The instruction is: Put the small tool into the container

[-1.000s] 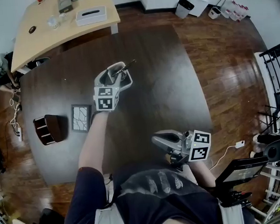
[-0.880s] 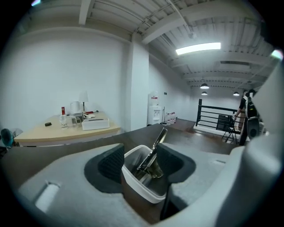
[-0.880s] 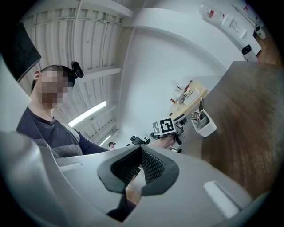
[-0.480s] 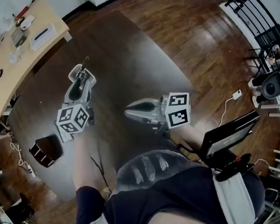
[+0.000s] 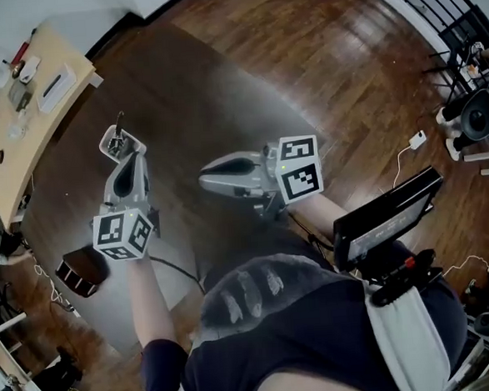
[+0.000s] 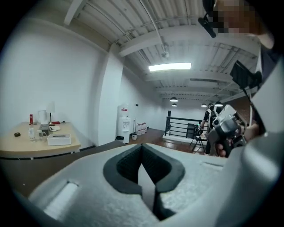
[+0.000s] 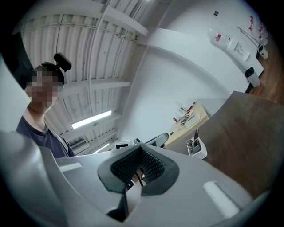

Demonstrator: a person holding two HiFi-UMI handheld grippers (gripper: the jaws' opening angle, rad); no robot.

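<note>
One small tool [image 5: 120,124] noted: its thin dark end pokes out past the tips of the left hand-held gripper [image 5: 116,144], jaws closing tight and pinching it, held over the dark worktop [image 5: 221,92]. Beside it, the right hand-held gripper [image 5: 206,179]: jaws pressed together, nothing gripped. Dark brown container [image 5: 79,273] sits on the worktop by its left edge, apart from the tool.

Dark counter [image 5: 221,92] on glossy wood floor [image 5: 335,50]; pale wood counter [image 5: 63,48] beyond its far-left corner; white walls [image 6: 53,80]; ceiling strip light [image 6: 169,67] lit; black railing [image 5: 431,2] far right
</note>
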